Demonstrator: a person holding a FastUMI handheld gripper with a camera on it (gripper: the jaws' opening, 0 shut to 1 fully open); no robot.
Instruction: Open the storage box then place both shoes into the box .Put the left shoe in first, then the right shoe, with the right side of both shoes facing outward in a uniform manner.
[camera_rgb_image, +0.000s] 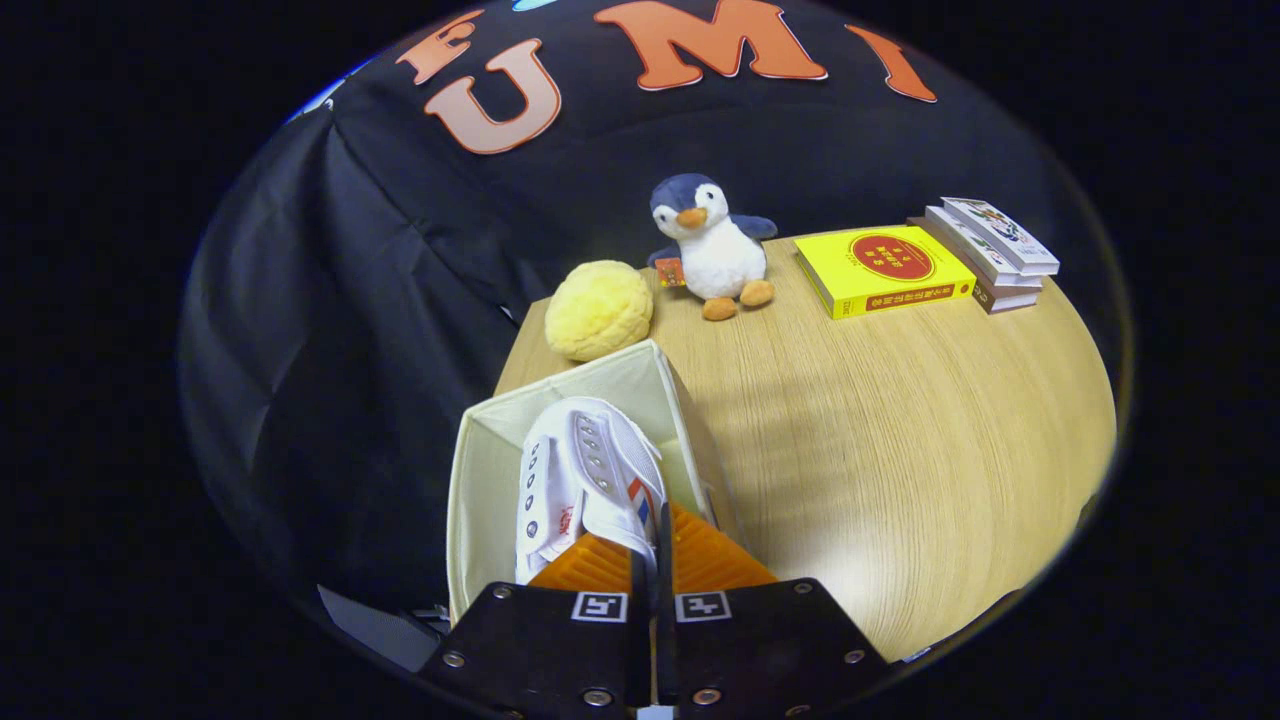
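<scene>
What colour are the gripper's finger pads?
Orange, ribbed pads, seen in the gripper view, pressed together on the white canvas shoe over the open cream fabric storage box.

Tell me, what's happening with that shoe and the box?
A hand-held gripper is pinching a white shoe between its orange fingers and holding it in the open cream storage box. The box sits at the corner of a wooden table. Beyond it are a yellow plush ball, a toy penguin and some books.
</scene>
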